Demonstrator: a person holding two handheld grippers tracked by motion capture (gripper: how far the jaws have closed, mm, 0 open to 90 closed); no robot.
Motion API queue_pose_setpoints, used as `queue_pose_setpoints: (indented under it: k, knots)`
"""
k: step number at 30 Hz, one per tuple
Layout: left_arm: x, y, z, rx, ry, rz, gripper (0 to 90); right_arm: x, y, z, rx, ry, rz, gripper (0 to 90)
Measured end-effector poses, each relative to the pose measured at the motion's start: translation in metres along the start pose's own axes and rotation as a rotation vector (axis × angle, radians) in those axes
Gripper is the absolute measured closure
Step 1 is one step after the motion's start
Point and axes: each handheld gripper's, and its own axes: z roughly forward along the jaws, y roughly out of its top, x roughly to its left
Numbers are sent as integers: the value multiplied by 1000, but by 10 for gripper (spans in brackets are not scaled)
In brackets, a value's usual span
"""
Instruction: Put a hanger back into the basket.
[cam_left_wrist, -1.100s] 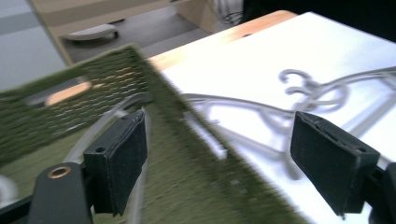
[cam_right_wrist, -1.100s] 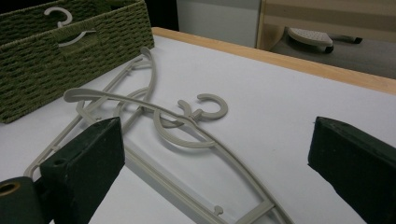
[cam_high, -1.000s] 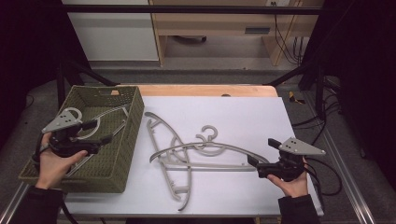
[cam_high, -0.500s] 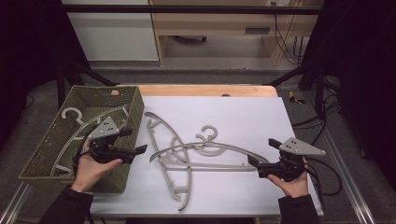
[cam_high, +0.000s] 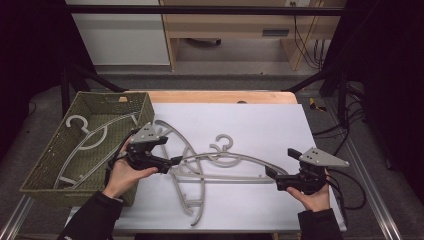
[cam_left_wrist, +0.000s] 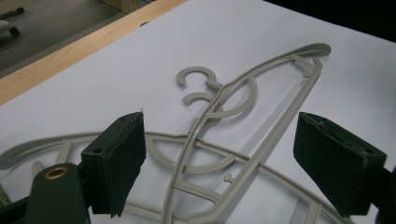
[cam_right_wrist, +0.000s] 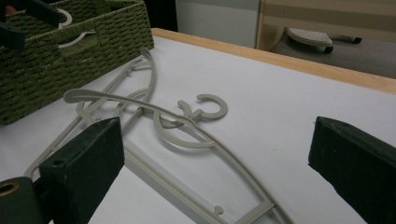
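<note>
- Two grippers are in play. The left gripper (cam_high: 172, 161) has its fingers spread wide with nothing pressed between them, poised just above the pile of grey hangers (cam_high: 220, 162) on the white desk (cam_high: 280, 125).
- The right gripper (cam_high: 270, 172) also holds its fingers wide apart and grips nothing; the long arm of one hanger (cam_right_wrist: 187, 128) runs up between them from just ahead.
- Three hangers lie tangled on the desk, crossing one another. In the left gripper view their crossed arms (cam_left_wrist: 219, 140) lie between and beyond the fingers, and two hooks (cam_left_wrist: 196, 77) curl side by side farther off.
- A fourth hanger (cam_high: 92, 135) lies inside the one green woven basket (cam_high: 50, 165), which sits at the desk's edge, behind the left gripper and well apart from the right.
</note>
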Motion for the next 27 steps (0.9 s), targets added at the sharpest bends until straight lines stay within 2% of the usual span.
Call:
queue_pose_setpoints:
  k: [11, 16, 23, 26, 27]
  knots:
    - [-6, 21, 40, 120, -10, 58, 192, 0, 0, -1, -3, 14, -3, 40]
    - [-4, 27, 61, 180, -27, 63, 209, 0, 0, -1, -3, 14, -2, 40]
    - [-4, 29, 81, 202, -25, 42, 242, -1, 1, -3, -13, 19, 0, 42]
    - [-7, 32, 85, 211, -36, 59, 258, -1, 0, -3, -10, 20, -3, 42]
    - [-9, 32, 87, 210, -39, 54, 261, -1, 0, -3, -10, 21, -3, 42]
